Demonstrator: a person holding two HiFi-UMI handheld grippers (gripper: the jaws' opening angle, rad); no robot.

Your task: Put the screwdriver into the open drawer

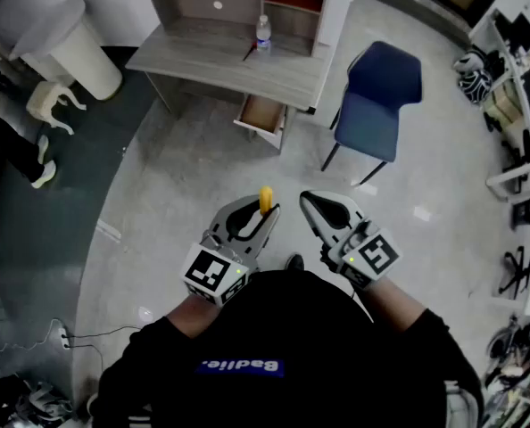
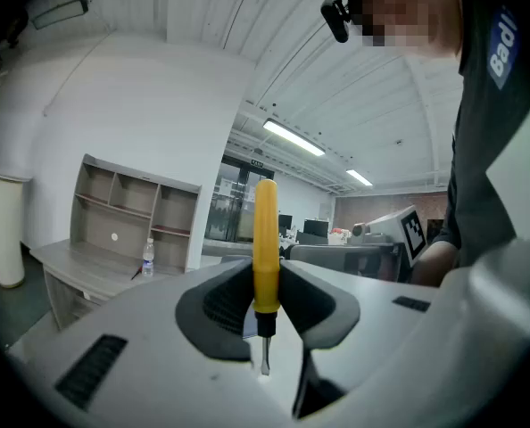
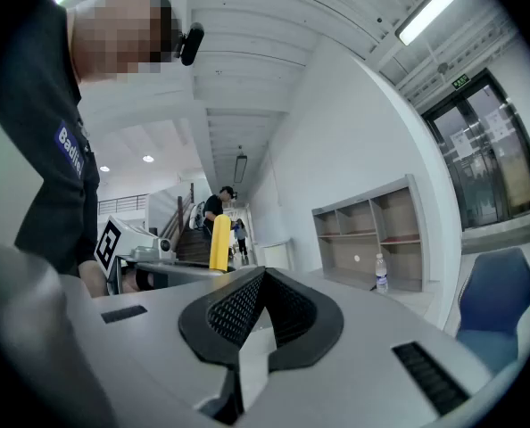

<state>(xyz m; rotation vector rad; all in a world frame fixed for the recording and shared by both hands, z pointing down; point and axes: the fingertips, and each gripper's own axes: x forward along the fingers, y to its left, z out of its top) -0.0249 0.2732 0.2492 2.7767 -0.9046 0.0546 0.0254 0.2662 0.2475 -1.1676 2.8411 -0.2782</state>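
Currently the screwdriver (image 2: 265, 230) is being pinched upright by the left hand-held gripper (image 2: 265, 279) at the handle's base; judged light, stiff, slick-handled. The right hand-held gripper (image 3: 263, 279) is being carried pressed together, empty. The open drawer (image 1: 263, 114) is being faced under the table (image 1: 202, 56), well apart across pale floor (image 1: 202, 163).

I hold the screwdriver (image 2: 265, 239) in my left claw (image 1: 261, 218). Ahead, a bottle (image 1: 262, 34) stands on the table (image 1: 202, 59), with the open drawer (image 1: 263, 117) beneath and a chair (image 1: 378, 103) to the right.

Overhead head view; level gripper views sharing bottle (image 1: 262, 34)
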